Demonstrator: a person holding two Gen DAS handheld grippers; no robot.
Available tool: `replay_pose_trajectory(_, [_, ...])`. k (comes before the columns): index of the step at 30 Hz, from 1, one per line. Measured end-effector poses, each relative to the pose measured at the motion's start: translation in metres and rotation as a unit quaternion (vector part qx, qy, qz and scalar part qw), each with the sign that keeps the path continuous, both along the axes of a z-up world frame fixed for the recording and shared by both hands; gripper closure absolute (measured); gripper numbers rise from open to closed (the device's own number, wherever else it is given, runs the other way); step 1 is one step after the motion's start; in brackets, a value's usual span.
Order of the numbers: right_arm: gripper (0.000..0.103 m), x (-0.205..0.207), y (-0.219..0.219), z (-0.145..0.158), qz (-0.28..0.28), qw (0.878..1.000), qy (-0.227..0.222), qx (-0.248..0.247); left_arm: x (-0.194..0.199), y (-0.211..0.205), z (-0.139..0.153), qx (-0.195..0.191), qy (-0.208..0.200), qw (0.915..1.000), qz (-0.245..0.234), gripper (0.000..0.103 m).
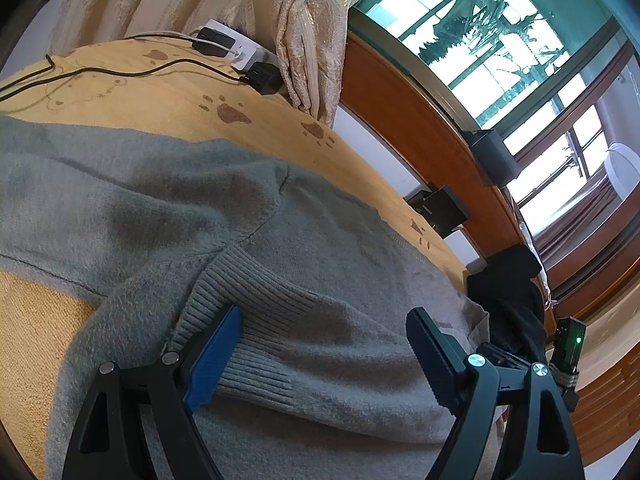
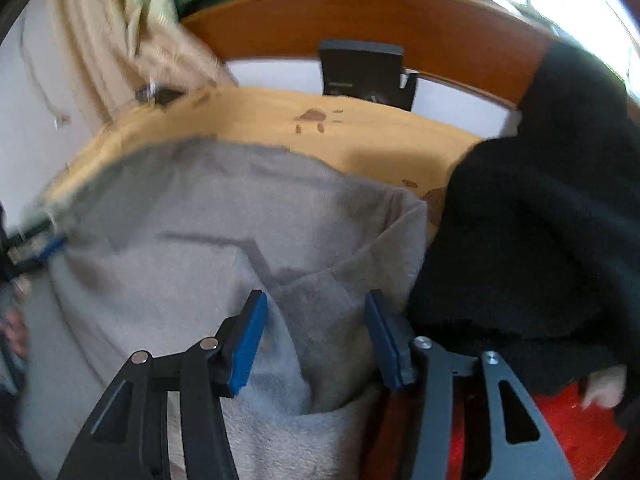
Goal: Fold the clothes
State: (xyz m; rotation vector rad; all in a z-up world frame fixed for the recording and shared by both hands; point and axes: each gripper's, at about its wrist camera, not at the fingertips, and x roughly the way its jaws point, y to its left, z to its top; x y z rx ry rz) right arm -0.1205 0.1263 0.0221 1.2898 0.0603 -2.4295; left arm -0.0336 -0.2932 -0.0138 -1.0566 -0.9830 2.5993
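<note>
A grey knitted sweater [image 1: 160, 200] lies spread on a bed with an orange-yellow sheet [image 1: 160, 92]. Its ribbed cuff [image 1: 260, 320] lies folded over the body, between the wide-apart fingers of my open left gripper [image 1: 326, 314]. In the blurred right wrist view, my right gripper [image 2: 315, 298] hangs over the sweater's [image 2: 180, 240] near right edge. A raised fold of the knit sits between its blue pads [image 2: 248, 344], and I see a gap on both sides. The left gripper's blue pad [image 2: 52, 246] shows at that view's left edge.
A black garment [image 2: 520, 220] is heaped at the sweater's right, also seen as a black garment [image 1: 508, 300]. A power strip [image 1: 236, 46] with plugs and cables lies at the far side. A black box [image 2: 362, 68] leans on the wooden ledge [image 1: 420, 120]. A curtain [image 1: 312, 40] hangs behind.
</note>
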Motion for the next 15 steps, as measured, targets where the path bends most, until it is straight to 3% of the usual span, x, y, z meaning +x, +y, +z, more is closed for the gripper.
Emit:
replay_pose_trajectory(2, [0.048,-0.005,0.004,-0.001,-0.01,0.999,-0.011,-0.03,0.0,0.0,0.0,0.001,0.001,1.0,0.0,0.017])
replay_pose_trajectory(5, [0.05,-0.011,0.003,-0.001,-0.02,0.999,-0.014,-0.031,0.0,-0.001,-0.001,0.003,0.002,1.0,0.001,0.017])
replay_pose_trajectory(7, [0.05,-0.013,0.001,-0.003,-0.03,1.0,-0.004,-0.006,0.0,-0.001,-0.001,0.003,0.003,1.0,0.001,0.017])
replay_pose_trajectory(11, [0.048,-0.003,-0.03,-0.012,-0.001,0.992,0.046,0.116,0.0,-0.001,-0.001,0.003,0.003,1.0,0.001,0.017])
replay_pose_trajectory(15, [0.047,-0.002,-0.029,-0.014,0.004,0.994,0.037,0.102,-0.001,-0.001,-0.001,0.001,0.004,1.0,0.0,0.017])
